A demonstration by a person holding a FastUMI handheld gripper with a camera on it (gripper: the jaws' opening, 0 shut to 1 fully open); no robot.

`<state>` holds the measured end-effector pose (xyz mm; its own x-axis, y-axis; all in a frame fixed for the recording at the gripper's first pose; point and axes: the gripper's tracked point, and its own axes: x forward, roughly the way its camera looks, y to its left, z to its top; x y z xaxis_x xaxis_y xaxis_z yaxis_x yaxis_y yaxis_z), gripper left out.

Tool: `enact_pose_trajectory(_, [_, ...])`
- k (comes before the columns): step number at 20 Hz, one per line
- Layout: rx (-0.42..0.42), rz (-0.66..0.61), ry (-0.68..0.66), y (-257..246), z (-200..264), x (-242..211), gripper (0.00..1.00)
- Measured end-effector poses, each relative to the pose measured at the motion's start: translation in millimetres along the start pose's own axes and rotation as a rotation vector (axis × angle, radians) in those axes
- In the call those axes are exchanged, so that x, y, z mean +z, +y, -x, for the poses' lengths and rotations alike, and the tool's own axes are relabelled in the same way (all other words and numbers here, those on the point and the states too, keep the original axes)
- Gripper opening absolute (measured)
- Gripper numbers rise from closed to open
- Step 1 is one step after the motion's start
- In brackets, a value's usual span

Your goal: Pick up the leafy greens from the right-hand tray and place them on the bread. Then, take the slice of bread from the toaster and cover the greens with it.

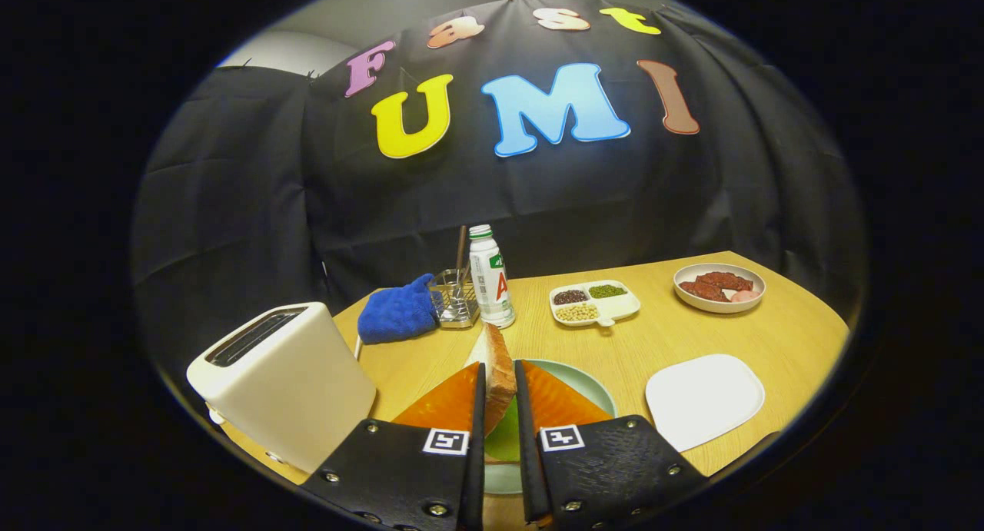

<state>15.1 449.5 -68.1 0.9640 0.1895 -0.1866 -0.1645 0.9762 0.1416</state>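
My gripper (500, 368) is shut on a slice of bread (496, 350), which stands on edge between the two fingers and sticks out beyond their tips. It hangs over a pale green plate (593, 383). Between the fingers, below the slice, I see leafy greens (503, 439) lying on that plate. What is under the greens is mostly hidden by the fingers. The white toaster (280, 381) stands just left of the gripper, its slots dark on top. The white tray (703, 399) to the right of the plate is bare.
Beyond the plate stand a plastic bottle (492, 277), a wire holder with utensils (453, 299) and a blue oven mitt (396, 312). Further right are a divided dish of beans (594, 303) and a bowl of meat (719, 287). The table edge curves round on the right.
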Motion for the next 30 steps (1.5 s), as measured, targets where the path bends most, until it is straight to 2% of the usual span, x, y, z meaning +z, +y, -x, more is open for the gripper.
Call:
enact_pose_trajectory(1, [-0.012,0.0,0.001,-5,0,-1,0.2])
enact_pose_trajectory(3, [-0.029,0.011,0.015,-13,-1,-4,0.26])
enact_pose_trajectory(8, [-0.035,0.001,0.013,-25,1,-2,0.31])
enact_pose_trajectory(11, [0.015,-0.012,-0.015,-20,14,9,0.31])
enact_pose_trajectory(18, [0.004,0.106,-0.061,-40,42,30,0.31])
enact_pose_trajectory(25, [-0.029,0.134,-0.094,-87,59,43,0.31])
enact_pose_trajectory(30, [-0.067,0.136,-0.109,-153,68,53,0.31])
